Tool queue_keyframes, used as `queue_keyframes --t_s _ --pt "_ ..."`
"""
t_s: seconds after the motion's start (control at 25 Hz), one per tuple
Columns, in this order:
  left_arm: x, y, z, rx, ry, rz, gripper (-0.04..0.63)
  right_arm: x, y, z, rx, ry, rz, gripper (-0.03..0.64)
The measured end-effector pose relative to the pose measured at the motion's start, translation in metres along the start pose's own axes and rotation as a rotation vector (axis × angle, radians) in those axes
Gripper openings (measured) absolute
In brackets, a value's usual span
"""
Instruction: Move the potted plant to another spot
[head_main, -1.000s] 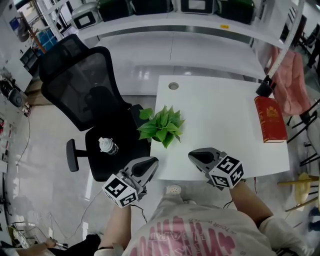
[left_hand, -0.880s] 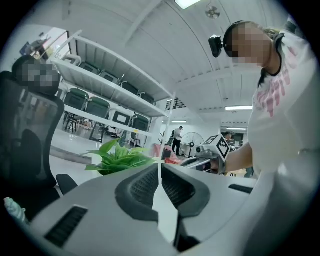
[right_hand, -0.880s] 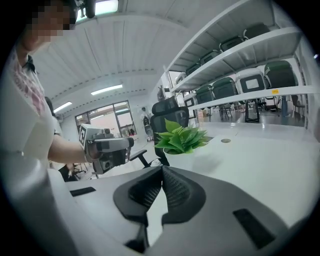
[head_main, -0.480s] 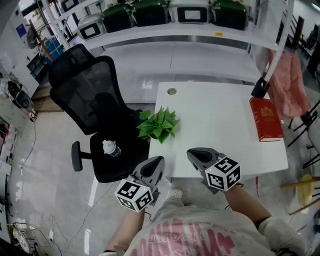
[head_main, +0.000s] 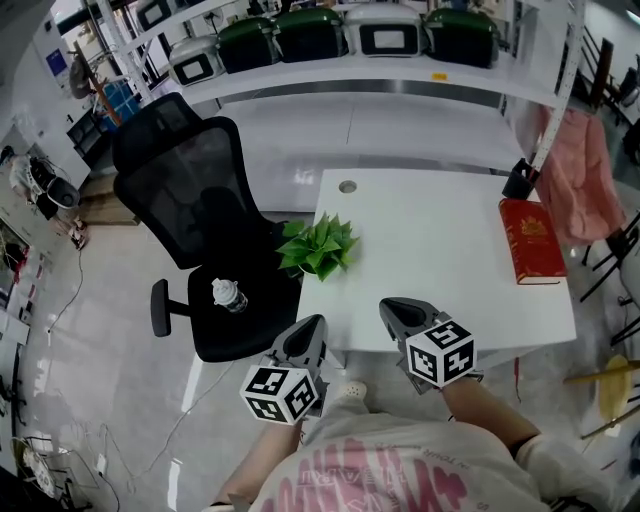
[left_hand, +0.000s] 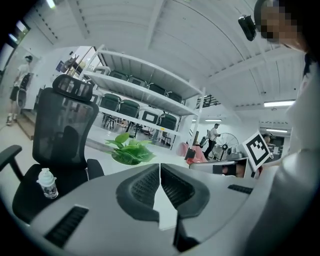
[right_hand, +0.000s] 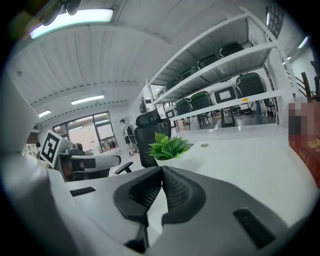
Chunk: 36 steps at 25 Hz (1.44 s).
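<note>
The right gripper (right_hand: 161, 169) is seen with its jaws pressed together and nothing held between them. Beyond the tips, a potted plant (right_hand: 169, 146) is set at the left edge of a white table (right_hand: 240, 150), with a black chair (right_hand: 149, 122) behind it. A red book (right_hand: 306, 150) is glimpsed at the far right.

A black mesh office chair (head_main: 190, 215) stands by the white table's (head_main: 440, 260) left edge in the head view with a small bottle (head_main: 228, 294) upright on its seat, a red book (head_main: 527, 239) lies near the table's right edge, and dark-lidded cases (head_main: 393, 32) line the white shelf (head_main: 400, 72) beyond.
</note>
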<state>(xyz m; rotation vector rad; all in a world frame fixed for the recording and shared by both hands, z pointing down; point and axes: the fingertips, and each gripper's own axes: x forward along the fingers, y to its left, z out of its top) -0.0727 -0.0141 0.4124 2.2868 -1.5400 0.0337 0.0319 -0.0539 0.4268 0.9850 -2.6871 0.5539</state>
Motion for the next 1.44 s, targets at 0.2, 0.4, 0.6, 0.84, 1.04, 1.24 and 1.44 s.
queue_keyframes --t_s 0.2,0.4,0.6,0.84,1.04,1.24,1.44 --pt "-0.001 -0.009 -0.016 0.001 0.023 0.013 0.028 -0.01 -0.007 -0.01 -0.019 0.01 -0.015 0.012" --pt "-0.003 -0.015 -0.024 -0.008 0.03 0.024 0.028 -0.021 -0.013 -0.019 -0.004 0.02 -0.019 0.011" --pt "-0.002 -0.019 -0.032 -0.013 0.043 0.032 0.028 -0.027 -0.018 -0.025 -0.004 0.026 -0.016 0.011" --pt "-0.003 -0.018 -0.04 -0.018 0.061 0.044 0.028 -0.027 -0.022 -0.03 -0.024 0.044 -0.021 0.011" --pt "-0.004 -0.015 -0.041 -0.02 0.06 0.058 0.028 -0.024 -0.024 -0.033 -0.031 0.057 -0.014 0.011" --pt "-0.003 -0.008 -0.045 -0.032 0.064 0.08 0.028 -0.019 -0.026 -0.037 -0.029 0.065 -0.011 0.011" --pt "-0.001 -0.004 -0.049 -0.039 0.069 0.082 0.028 -0.014 -0.03 -0.041 -0.025 0.077 -0.014 0.011"
